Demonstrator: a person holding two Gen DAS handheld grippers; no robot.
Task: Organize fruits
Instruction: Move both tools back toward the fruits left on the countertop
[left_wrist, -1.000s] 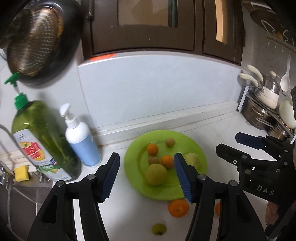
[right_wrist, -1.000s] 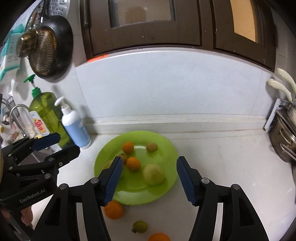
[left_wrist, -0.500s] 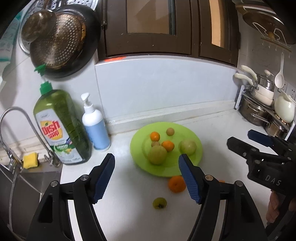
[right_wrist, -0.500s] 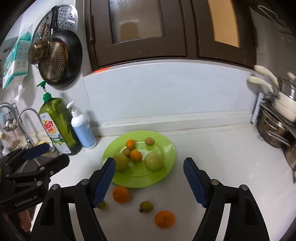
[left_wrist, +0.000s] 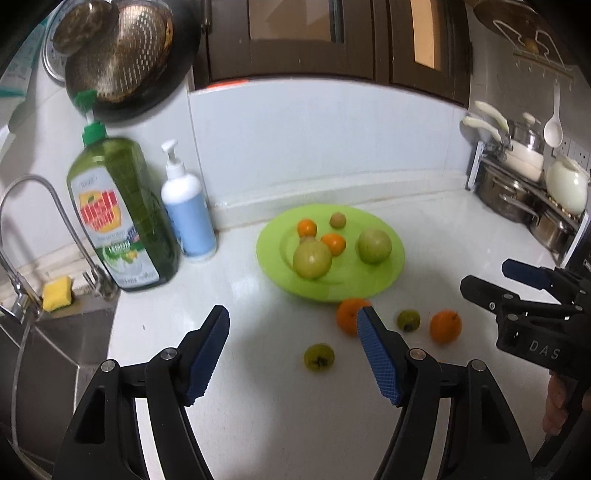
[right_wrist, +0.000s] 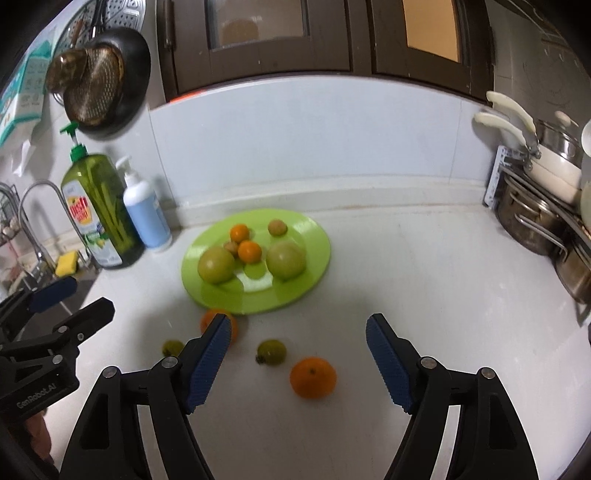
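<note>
Fruit split two ways: six pieces sit on the round lime-green plastic plate (right_wrist: 314, 236), four lie loose on the white countertop (right_wrist: 424, 277) on the plate's near side, so the loose ones are likely what's left to collect. Right gripper (right_wrist: 299, 363) has jaws spread wide, nothing between the pads; the bigger loose orange mandarin (right_wrist: 313, 376) sits almost centred in the gap, slightly toward the left jaw, and the small green stemmed fruit (right_wrist: 272, 352) lies just ahead of it, closer to the left jaw. Looks like a line-up for that mandarin, my guess. A second orange mandarin (right_wrist: 212, 319) is half hidden behind the left jaw tip, touching or nearly touching the plate rim; can't tell which. Another small yellow-green fruit (right_wrist: 173, 347) sits outside the left jaw. Left gripper (left_wrist: 293, 350) also spread, holding nothing; the same yellow-green fruit (left_wrist: 319, 357) lies between its jaws, nearer the right one. On the plate: two large pale-green round fruits (right_wrist: 216, 265), two small oranges (right_wrist: 249, 251), two small brownish ones (right_wrist: 277, 227). Open plate area is toward the jaws, a sensible drop zone. Round fruit will roll, so close the jaws squarely across the middle.
</note>
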